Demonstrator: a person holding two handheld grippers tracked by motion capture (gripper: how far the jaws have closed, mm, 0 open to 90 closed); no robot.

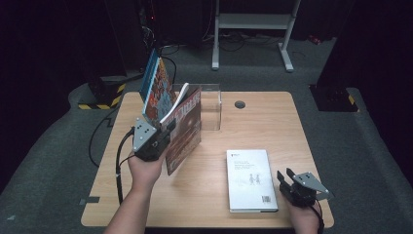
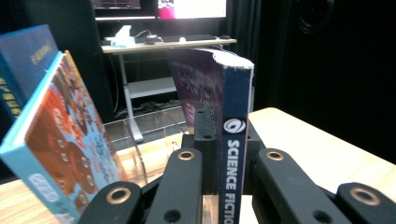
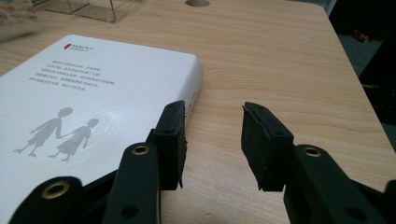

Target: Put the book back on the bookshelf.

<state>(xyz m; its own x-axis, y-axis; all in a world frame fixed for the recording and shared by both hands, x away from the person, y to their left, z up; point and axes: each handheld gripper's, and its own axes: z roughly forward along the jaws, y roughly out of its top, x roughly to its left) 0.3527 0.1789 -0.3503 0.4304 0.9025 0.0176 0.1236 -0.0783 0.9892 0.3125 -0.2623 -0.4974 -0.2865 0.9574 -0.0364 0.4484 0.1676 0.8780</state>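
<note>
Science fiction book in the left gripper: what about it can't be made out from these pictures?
- Science fiction book: left gripper view, spine title cut off by the bottom edge; purple cover script too blurred to read.
- High view: its lower corner sits behind the left gripper.
- Clear acrylic stand: high view, its left part is hidden behind the book.

White book (image 3: 70, 107) cut off at left edge (small print unreadable).

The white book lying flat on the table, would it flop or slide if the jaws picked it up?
The white book looks thick with a squared spine, so it would probably stay stiff. Its cover shines in the right gripper view, so it may be slippery. Lying flat on the table, it leaves little edge to grab; the right gripper beside it might push it along first.
</note>
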